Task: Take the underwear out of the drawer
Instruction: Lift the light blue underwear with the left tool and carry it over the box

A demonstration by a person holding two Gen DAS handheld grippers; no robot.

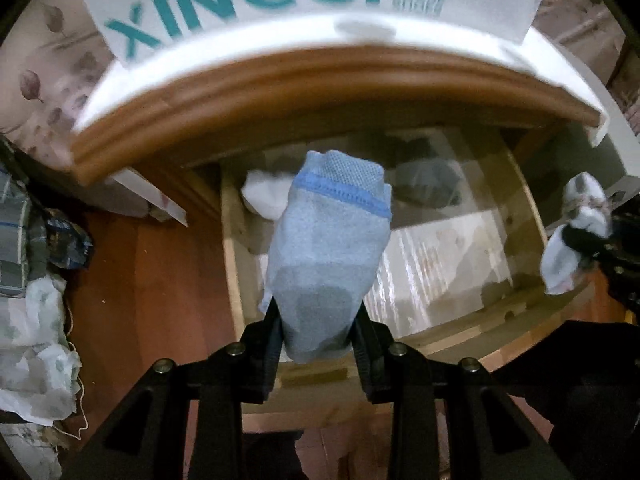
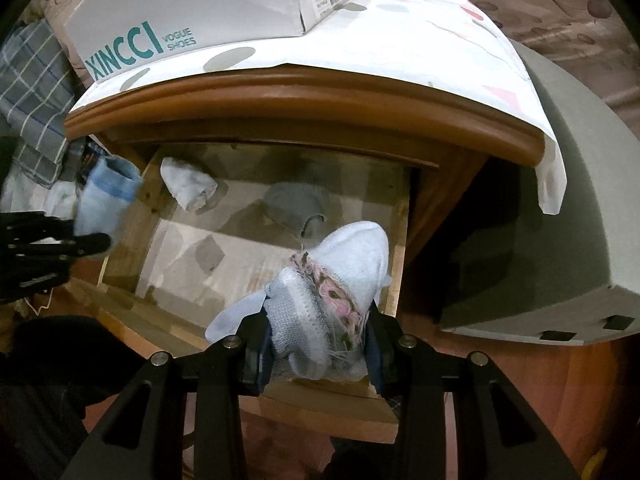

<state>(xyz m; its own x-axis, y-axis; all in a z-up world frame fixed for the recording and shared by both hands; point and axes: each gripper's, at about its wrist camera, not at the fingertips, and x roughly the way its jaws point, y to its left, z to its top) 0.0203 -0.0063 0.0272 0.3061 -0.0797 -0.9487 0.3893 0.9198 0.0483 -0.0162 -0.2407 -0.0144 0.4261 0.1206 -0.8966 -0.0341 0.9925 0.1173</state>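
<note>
Both hand-held grippers are hanging over the open wooden drawer (image 2: 120, 240) of a bedside cabinet (image 2: 280, 96), each one pointing steeply down and each one loaded. The left hand-held gripper (image 1: 318, 330) is clamping its narrow-set jaws on a folded light-blue garment (image 1: 328, 248) with a brighter blue band near its top; the fabric is standing up between the fingers, above the drawer's left half. In the right wrist view that same bundle is showing at the far left, over the drawer's left wall.

The right hand-held gripper (image 2: 318, 344) is squeezing a white garment with a pink and green patterned strip (image 2: 340, 280), jaws closed down tight on the bunched cloth, above the drawer's front right corner. From the left wrist camera it is appearing at the right edge, white cloth bulging out of the black fingers.

Down in the drawer, two more pieces are lying on the pale lining: a rolled white garment (image 2: 188, 184) in the back left corner and a grey garment (image 2: 292, 204) near the back middle, well apart from each other.

On the cabinet top, a white cloth with coloured shapes (image 2: 400, 32) is covering the surface, and a white shoebox printed XINCCI (image 2: 180, 12) is sitting on it. A plaid fabric (image 2: 32, 92) is bunched at the left, and a grey padded bed edge (image 2: 560, 220) is flanking the cabinet on the right.
</note>
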